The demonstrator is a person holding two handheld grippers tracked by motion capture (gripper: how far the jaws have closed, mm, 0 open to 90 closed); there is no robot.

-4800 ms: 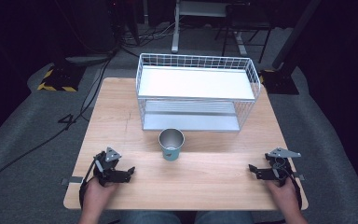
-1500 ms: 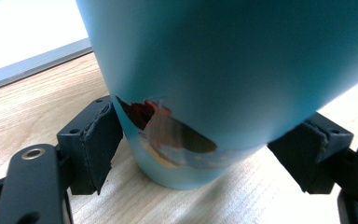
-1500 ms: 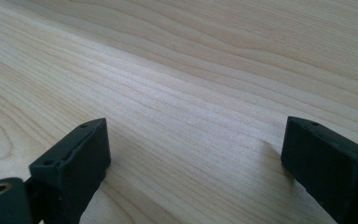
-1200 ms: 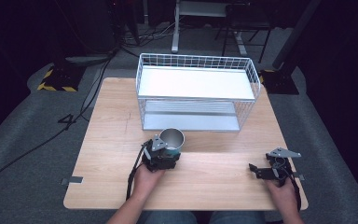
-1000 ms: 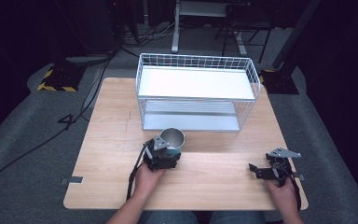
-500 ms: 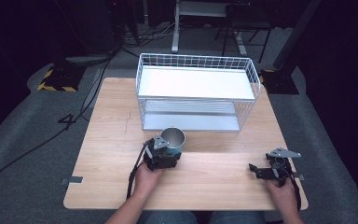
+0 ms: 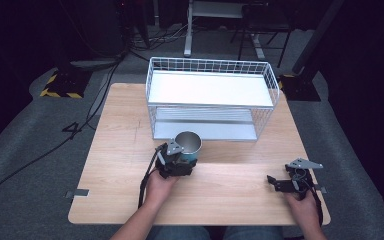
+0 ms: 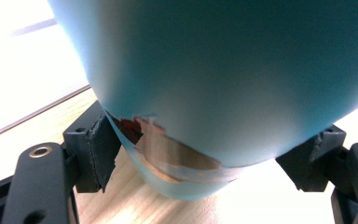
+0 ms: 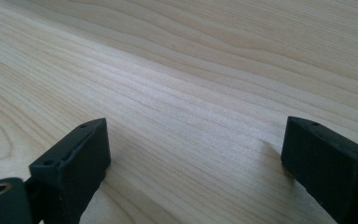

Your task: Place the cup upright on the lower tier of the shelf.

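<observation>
Since a few seconds back the left gripper [image 7: 180,161] slid over and clamped its pads onto the teal cup [image 7: 187,148] standing mid-table before the wire rack [image 7: 211,100], right gripper [image 7: 285,183] wide open, empty.

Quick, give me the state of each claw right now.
Left claw: closed on the teal cup.
Right claw: open, holding nothing, over the bare wooden table.

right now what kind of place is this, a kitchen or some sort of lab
Most likely a lab or recording studio, not a kitchen. A lit wooden table stands in a dark room, cables trail over grey carpet, and black stand legs rise behind it.
</observation>
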